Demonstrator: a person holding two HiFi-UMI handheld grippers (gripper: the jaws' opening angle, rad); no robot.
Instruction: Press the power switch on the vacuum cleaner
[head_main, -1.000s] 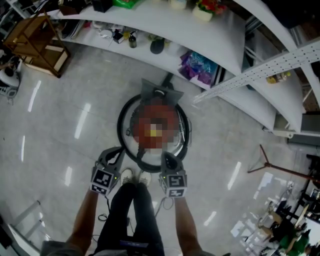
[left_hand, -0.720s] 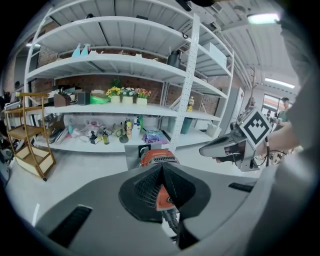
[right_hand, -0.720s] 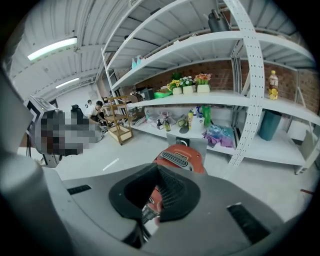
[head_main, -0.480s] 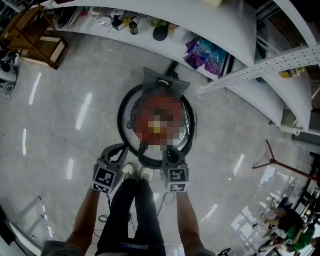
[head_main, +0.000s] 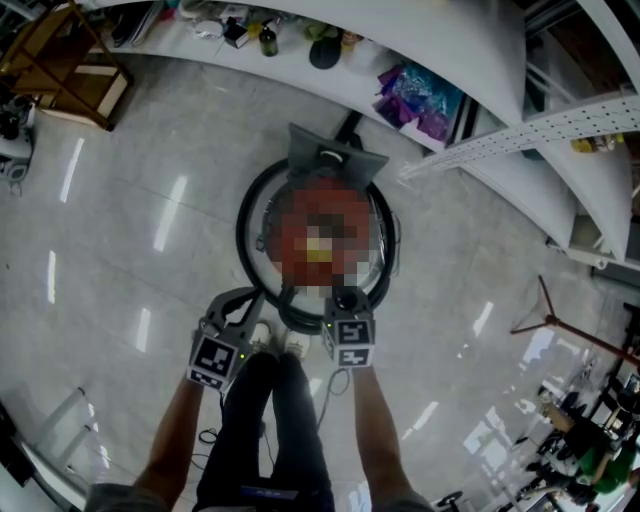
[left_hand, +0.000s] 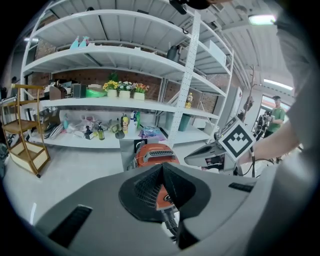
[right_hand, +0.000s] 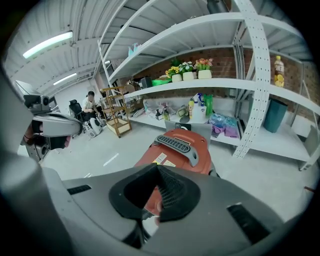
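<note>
The red-orange vacuum cleaner (head_main: 322, 238) stands on the floor below me, ringed by its black hose (head_main: 246, 262); a mosaic patch covers its top, so no switch shows. In the right gripper view its body and grey handle (right_hand: 180, 145) fill the space just ahead of the jaws. My right gripper (head_main: 346, 300) is shut and empty, its tip over the vacuum's near edge. My left gripper (head_main: 229, 318) hangs shut and empty left of the vacuum, by the hose. The vacuum (left_hand: 154, 153) also shows ahead in the left gripper view.
White shelving (head_main: 420, 40) with bottles and a purple bag (head_main: 417, 98) curves behind the vacuum. A wooden cart (head_main: 65, 70) stands at the far left, a thin floor stand (head_main: 565, 335) at the right. My legs and shoes (head_main: 270, 350) are between the grippers.
My right gripper has moved forward, from short of the hose to the vacuum's near edge. The left gripper has barely shifted.
</note>
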